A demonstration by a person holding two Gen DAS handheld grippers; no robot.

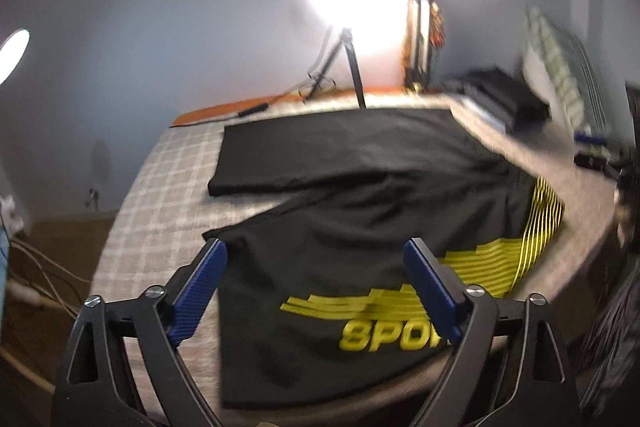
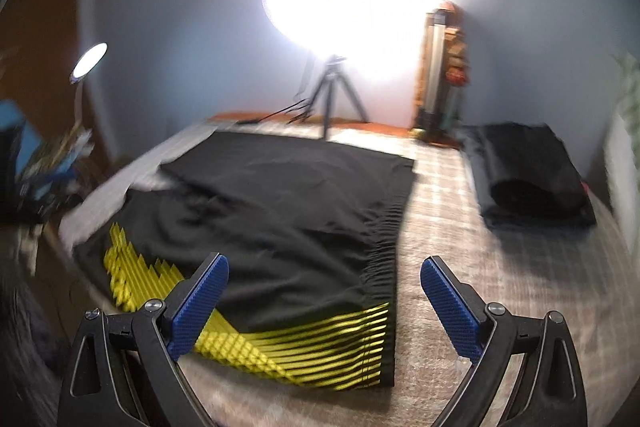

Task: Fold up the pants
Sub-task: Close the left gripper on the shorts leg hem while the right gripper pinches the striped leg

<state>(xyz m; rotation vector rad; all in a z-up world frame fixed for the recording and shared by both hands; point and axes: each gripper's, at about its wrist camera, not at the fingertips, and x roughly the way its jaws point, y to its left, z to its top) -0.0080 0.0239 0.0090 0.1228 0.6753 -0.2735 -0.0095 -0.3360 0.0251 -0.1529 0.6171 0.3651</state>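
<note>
Below, black pants (image 1: 360,187) with yellow stripes and yellow lettering, spread flat on a checked bed (image 1: 160,187), legs splayed apart. Left claw (image 1: 316,255) wide open above one leg's end, gripping nothing. Right claw (image 2: 324,267) also wide open, over the elastic waistband (image 2: 384,267), empty. Farther back, possibly folded dark clothing (image 2: 532,179), blurred.

Right gripper (image 2: 324,293) with its blue-padded fingers spread wide, nothing in it. Black pants with yellow stripes (image 2: 280,219) lie flat on the checked bedcover (image 2: 460,235) just ahead, waistband between the fingers.
</note>
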